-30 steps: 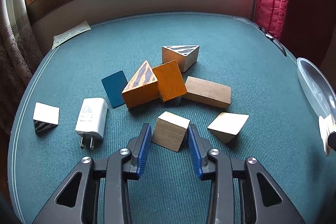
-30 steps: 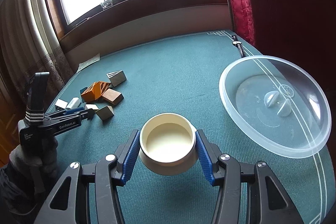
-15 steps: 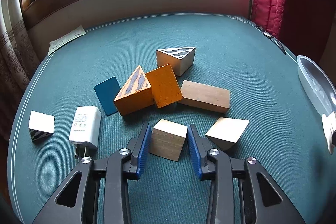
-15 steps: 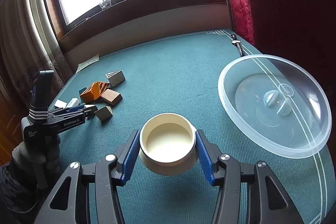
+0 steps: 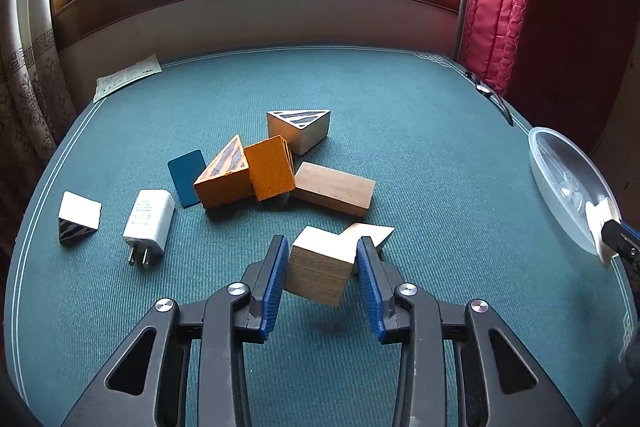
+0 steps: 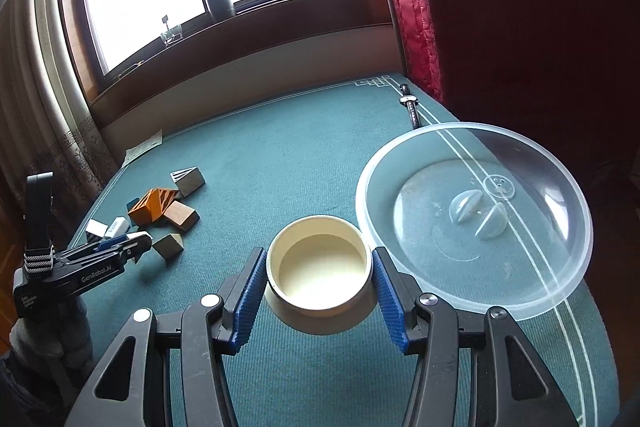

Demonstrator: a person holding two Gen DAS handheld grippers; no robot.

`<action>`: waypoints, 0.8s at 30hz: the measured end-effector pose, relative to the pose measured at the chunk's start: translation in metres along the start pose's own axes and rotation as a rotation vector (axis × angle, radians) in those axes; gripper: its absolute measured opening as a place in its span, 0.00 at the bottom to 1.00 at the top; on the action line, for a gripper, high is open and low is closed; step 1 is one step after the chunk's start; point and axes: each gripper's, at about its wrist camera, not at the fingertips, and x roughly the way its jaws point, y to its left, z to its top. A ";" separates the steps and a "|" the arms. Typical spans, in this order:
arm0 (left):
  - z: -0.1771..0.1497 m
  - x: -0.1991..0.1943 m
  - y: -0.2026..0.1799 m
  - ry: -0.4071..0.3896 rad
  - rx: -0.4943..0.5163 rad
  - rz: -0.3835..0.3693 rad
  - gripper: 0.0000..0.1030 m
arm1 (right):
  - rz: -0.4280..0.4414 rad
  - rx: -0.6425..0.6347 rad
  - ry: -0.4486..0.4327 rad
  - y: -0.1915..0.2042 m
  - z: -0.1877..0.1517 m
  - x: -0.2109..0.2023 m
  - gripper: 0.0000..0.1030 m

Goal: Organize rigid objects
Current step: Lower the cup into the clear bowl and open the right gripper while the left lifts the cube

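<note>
My left gripper is shut on a pale wooden cube, which hangs tilted just above the green tabletop with its shadow below. Behind it lie a pale wedge, a brown wooden block, two orange blocks and a striped triangle block. My right gripper is shut on a cream round cup, empty and upright, held over the table. The right wrist view shows the left gripper at the far left, near the block pile.
A clear plastic lid lies upside down just right of the cup. A white charger, a blue card and a small striped block sit left of the pile. A paper slip and a watch lie near the far edge.
The left gripper has lifted the pale cube off the table and drawn back from the pile. The right gripper with the cup has shifted slightly toward the clear lid.
</note>
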 end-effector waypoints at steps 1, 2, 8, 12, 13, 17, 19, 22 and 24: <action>0.000 -0.002 -0.002 -0.003 -0.003 -0.003 0.35 | -0.012 0.005 -0.006 -0.004 0.001 -0.002 0.54; 0.001 -0.004 -0.004 -0.005 -0.004 -0.007 0.35 | -0.025 0.010 -0.012 -0.009 0.002 -0.003 0.53; 0.002 -0.011 -0.017 -0.009 -0.001 -0.024 0.35 | -0.123 0.050 -0.049 -0.042 0.011 -0.011 0.53; 0.002 -0.014 -0.029 -0.010 0.013 -0.034 0.35 | -0.188 0.097 -0.066 -0.068 0.016 -0.013 0.54; 0.003 -0.015 -0.032 -0.009 0.018 -0.036 0.35 | -0.199 0.110 -0.067 -0.074 0.017 -0.013 0.54; 0.004 -0.015 -0.045 -0.010 0.036 -0.047 0.35 | -0.240 0.148 -0.075 -0.095 0.018 -0.011 0.54; 0.005 -0.016 -0.051 -0.010 0.044 -0.053 0.35 | -0.251 0.163 -0.078 -0.104 0.018 -0.010 0.54; 0.006 -0.016 -0.061 -0.009 0.058 -0.060 0.35 | -0.250 0.187 -0.076 -0.114 0.019 -0.005 0.54; 0.006 -0.016 -0.067 -0.008 0.068 -0.065 0.35 | -0.255 0.193 -0.077 -0.118 0.019 -0.003 0.54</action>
